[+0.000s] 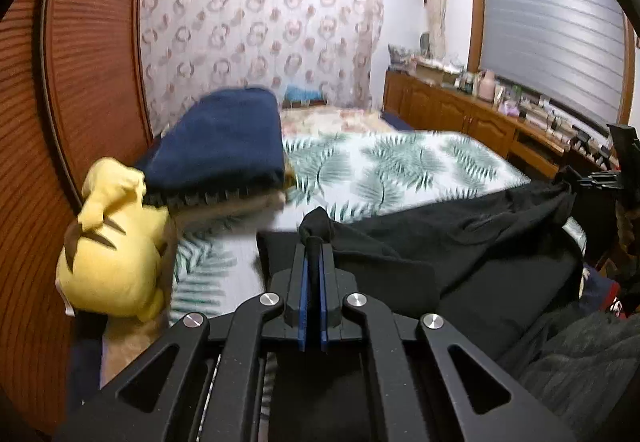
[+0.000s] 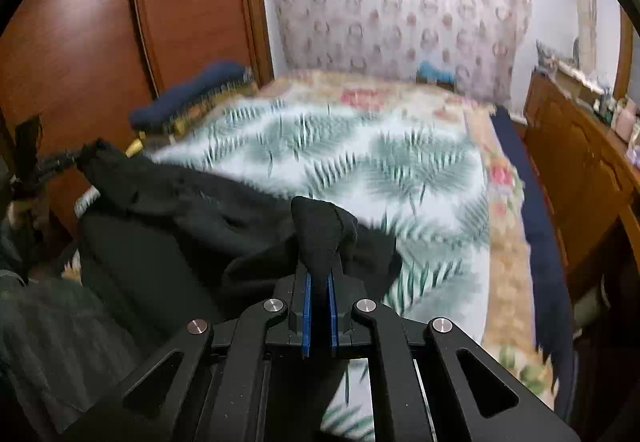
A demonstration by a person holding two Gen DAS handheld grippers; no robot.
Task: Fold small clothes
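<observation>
Left wrist view: the left gripper [image 1: 314,242] had its fingers clamped on a bunched corner of the black garment [image 1: 460,242], stretched above the bed [image 1: 400,162] toward three o'clock, where the right gripper [image 2: 320,238] was likewise clamped on it.

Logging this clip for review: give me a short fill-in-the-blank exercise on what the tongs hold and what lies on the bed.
1. Both the left tongs and the right tongs are shut on a ____ garment.
2. The bedspread is printed with green ____.
3. The yellow plush toy lies beside a folded ____ blanket.

Missing words: black; leaves; navy
</observation>
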